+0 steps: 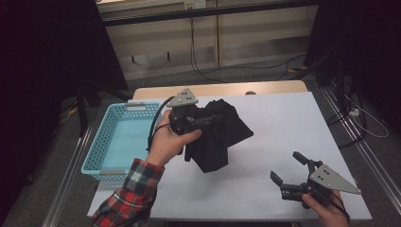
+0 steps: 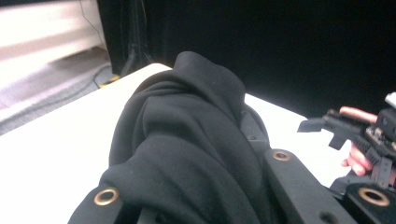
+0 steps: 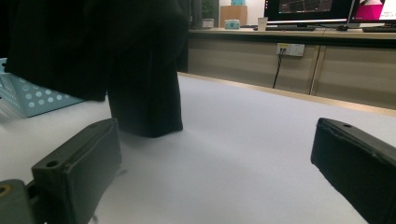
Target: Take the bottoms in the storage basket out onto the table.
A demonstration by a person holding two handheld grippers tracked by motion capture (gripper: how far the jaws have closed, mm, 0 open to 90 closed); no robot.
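A black cloth hangs bunched from my left gripper, which is shut on its upper folds over the middle of the white table. In the left gripper view the cloth fills the space between the two jaws and hides their tips. The cloth's lower end rests on the tabletop. My right gripper sits low at the table's near right corner, open, with nothing between its jaws. In its own view the right gripper has bare table in the gap.
A light blue plastic basket stands at the table's left edge, beside the left hand; its perforated wall shows behind the cloth. Cables lie on the floor beyond the table. A person's plaid sleeve comes in at the bottom left.
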